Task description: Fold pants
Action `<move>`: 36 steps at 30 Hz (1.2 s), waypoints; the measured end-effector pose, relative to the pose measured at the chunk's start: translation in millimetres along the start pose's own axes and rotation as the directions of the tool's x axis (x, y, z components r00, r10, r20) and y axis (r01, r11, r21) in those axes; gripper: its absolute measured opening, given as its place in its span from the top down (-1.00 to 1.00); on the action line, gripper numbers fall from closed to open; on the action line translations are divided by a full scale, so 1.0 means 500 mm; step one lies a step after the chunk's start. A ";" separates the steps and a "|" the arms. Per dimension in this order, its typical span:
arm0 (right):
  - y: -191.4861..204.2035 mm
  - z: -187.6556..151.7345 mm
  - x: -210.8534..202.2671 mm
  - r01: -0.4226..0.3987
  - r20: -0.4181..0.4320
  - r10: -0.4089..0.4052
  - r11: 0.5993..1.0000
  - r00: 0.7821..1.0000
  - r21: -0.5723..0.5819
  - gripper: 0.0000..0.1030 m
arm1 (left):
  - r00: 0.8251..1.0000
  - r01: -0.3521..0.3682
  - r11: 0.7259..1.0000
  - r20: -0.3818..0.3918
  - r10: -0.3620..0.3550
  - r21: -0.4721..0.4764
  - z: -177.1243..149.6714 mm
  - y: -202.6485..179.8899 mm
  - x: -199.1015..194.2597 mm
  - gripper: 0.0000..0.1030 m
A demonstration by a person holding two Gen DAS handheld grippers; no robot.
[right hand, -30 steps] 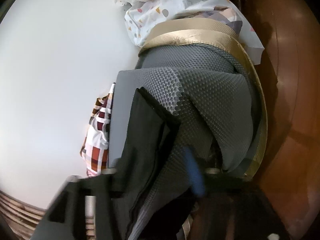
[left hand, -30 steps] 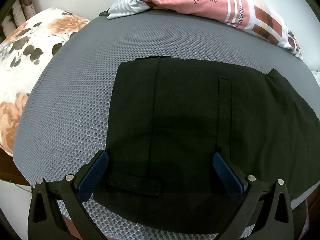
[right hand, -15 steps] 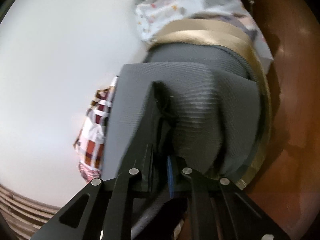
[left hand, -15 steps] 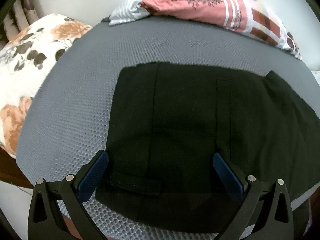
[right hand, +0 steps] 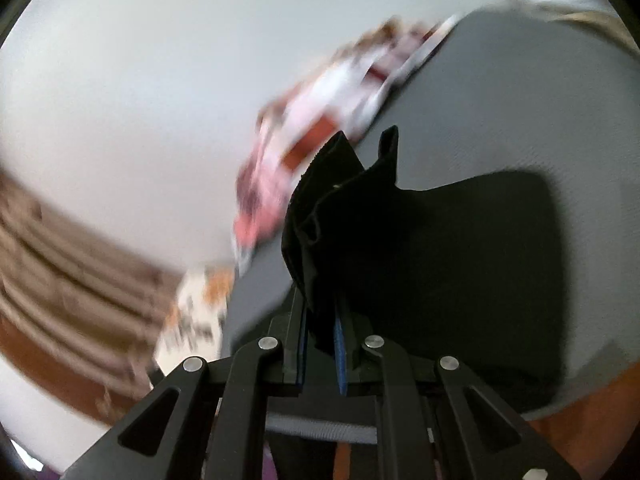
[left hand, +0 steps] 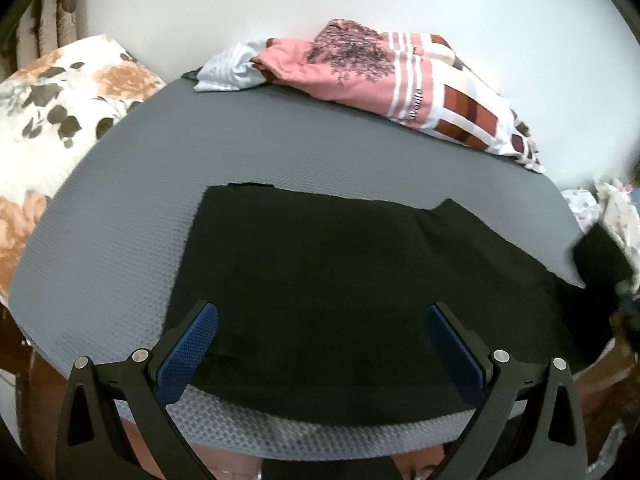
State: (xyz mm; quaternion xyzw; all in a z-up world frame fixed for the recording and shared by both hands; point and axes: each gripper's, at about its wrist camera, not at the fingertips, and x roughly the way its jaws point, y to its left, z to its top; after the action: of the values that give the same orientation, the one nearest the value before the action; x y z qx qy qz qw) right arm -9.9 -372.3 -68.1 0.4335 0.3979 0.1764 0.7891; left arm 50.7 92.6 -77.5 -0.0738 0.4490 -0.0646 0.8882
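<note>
Black pants (left hand: 320, 272) lie flat on a grey mesh mat (left hand: 280, 140), folded part at the left, legs running off to the right. My left gripper (left hand: 318, 336) hovers open above their near edge, blue pads wide apart with nothing between them. In the right wrist view my right gripper (right hand: 320, 328) is shut on a bunched end of the pants (right hand: 336, 216), lifted off the mat; the rest of the cloth (right hand: 460, 260) trails down onto the grey surface. At the right edge of the left wrist view a raised dark piece of cloth (left hand: 600, 256) shows.
A pink and checked cloth (left hand: 392, 72) and a pale striped garment (left hand: 228, 72) lie along the mat's far edge by the white wall. A floral pillow (left hand: 52, 120) sits at the left. Brown wooden bed frame (left hand: 612, 384) shows below the mat's near right corner.
My right gripper closed on the pants' end and swung it up and across, the view rolling strongly. My left gripper rose and tilted up a little, staying open.
</note>
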 end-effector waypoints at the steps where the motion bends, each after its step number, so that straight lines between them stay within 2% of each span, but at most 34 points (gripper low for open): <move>1: 0.013 -0.023 0.051 0.019 -0.057 -0.020 0.999 0.998 -0.033 0.78 | 1.000 0.003 1.000 -0.001 -0.003 0.005 -0.003 -0.003 0.002 -0.98; 3: 0.025 -0.062 0.121 0.073 -0.131 -0.085 0.993 0.988 -0.096 0.78 | 1.000 0.005 1.000 -0.011 -0.005 0.019 -0.010 -0.010 0.007 -0.98; 6: 0.031 -0.112 0.184 0.095 -0.196 -0.122 0.985 0.973 -0.142 0.78 | 0.999 0.011 0.999 -0.042 -0.009 0.049 -0.018 -0.021 0.019 -0.98; 11: 0.047 -0.130 0.203 0.146 -0.192 -0.196 0.958 0.962 -0.246 0.77 | 0.998 0.042 0.995 -0.059 -0.037 0.087 -0.027 -0.043 0.027 -0.98; 17: 0.068 -0.143 0.210 0.126 -0.193 -0.183 0.953 0.964 -0.277 0.78 | 0.996 0.051 0.989 -0.079 -0.040 0.138 -0.036 -0.069 0.033 -0.98; 23: 0.095 -0.182 0.243 0.117 -0.212 -0.212 0.915 0.954 -0.386 0.76 | 0.994 0.056 0.989 -0.097 -0.043 0.139 -0.041 -0.072 0.042 -0.98; 25: 0.097 -0.187 0.247 0.076 -0.231 -0.179 0.915 0.956 -0.396 0.62 | 0.993 0.058 0.989 -0.108 -0.043 0.134 -0.042 -0.069 0.047 -0.98; 27: 0.091 -0.179 0.240 0.012 -0.255 -0.107 0.937 0.961 -0.348 0.39 | 0.992 0.057 0.990 -0.119 -0.042 0.129 -0.042 -0.067 0.051 -0.98; 29: 0.072 -0.158 0.219 -0.103 -0.294 0.035 0.970 0.955 -0.220 0.27 | 0.992 0.056 0.990 -0.121 -0.041 0.127 -0.042 -0.066 0.049 -0.98; 30: 0.059 -0.138 0.195 -0.177 -0.290 0.131 0.974 0.948 -0.140 0.27 | 0.992 0.058 0.991 -0.116 -0.043 0.124 -0.041 -0.066 0.046 -0.98; 31: 0.051 -0.123 0.175 -0.194 -0.261 0.161 0.975 0.952 -0.109 0.27 | 0.993 0.062 0.991 -0.108 -0.050 0.120 -0.040 -0.065 0.042 -0.98; 32: 0.047 -0.106 0.155 -0.186 -0.218 0.162 0.978 0.962 -0.093 0.27 | 0.993 0.069 0.991 -0.101 -0.057 0.117 -0.039 -0.065 0.039 -0.98; 34: 0.037 -0.077 0.116 -0.126 -0.145 0.109 0.986 0.983 -0.111 0.28 | 0.993 0.081 0.990 -0.099 -0.070 0.114 -0.037 -0.068 0.037 -0.98; 35: 0.038 -0.071 0.109 -0.094 -0.124 0.078 0.987 0.989 -0.131 0.38 | 0.992 0.084 0.990 -0.101 -0.072 0.115 -0.039 -0.070 0.038 -0.98; 36: 0.040 -0.069 0.112 -0.060 -0.121 0.042 0.987 0.992 -0.149 0.58 | 0.992 0.086 0.989 -0.107 -0.073 0.119 -0.040 -0.073 0.040 -0.98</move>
State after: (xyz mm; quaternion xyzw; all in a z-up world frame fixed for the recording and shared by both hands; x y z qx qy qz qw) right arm -0.8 -307.5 -88.8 0.3711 0.4177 0.2514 0.7904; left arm 44.3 51.8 -98.0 -0.0332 0.4857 -0.1312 0.8636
